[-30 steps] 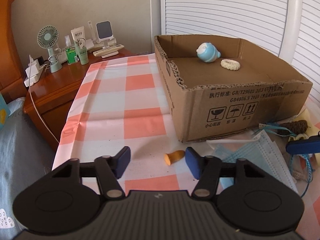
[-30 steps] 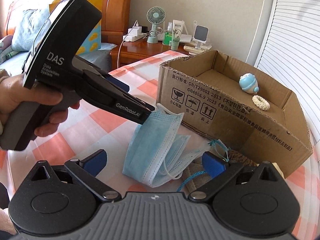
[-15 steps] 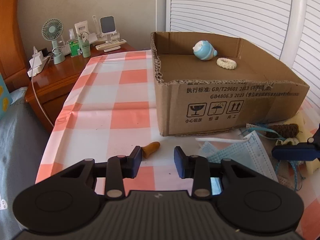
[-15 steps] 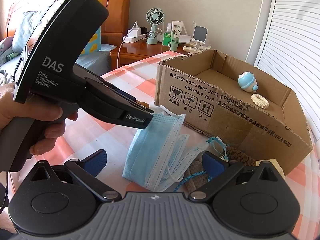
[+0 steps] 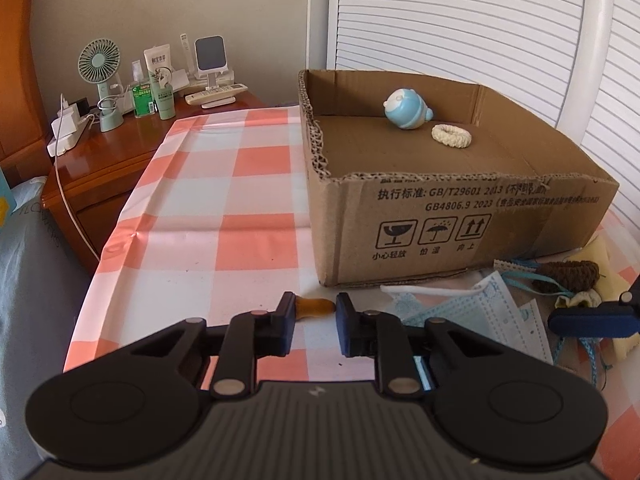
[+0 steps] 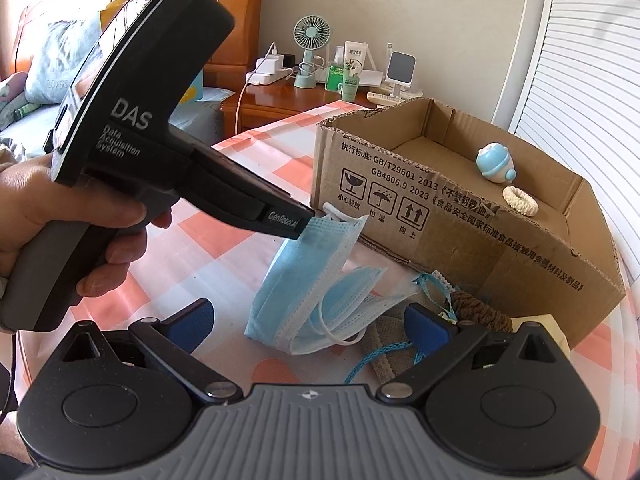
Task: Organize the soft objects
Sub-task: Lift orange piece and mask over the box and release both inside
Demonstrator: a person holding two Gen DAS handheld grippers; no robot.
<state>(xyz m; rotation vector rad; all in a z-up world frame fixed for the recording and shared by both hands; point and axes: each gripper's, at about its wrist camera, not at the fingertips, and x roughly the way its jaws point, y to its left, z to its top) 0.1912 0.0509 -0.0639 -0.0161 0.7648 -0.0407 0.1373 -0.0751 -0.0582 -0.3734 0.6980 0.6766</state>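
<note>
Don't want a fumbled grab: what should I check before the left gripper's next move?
1. Orange piece lined up with the left gripper: ok, between its jaws.
2. Jaws shut on it: not ok, gaps show.
3. Blue mask clear of those jaws: cannot tell.
4. Room in cardboard box: ok, only blue toy and white ring inside.
5. Right gripper free: ok, open, empty.

Toy (image 5: pixel 407 109) and ring (image 5: pixel 452 136) lie inside box (image 5: pixel 460 216).
</note>
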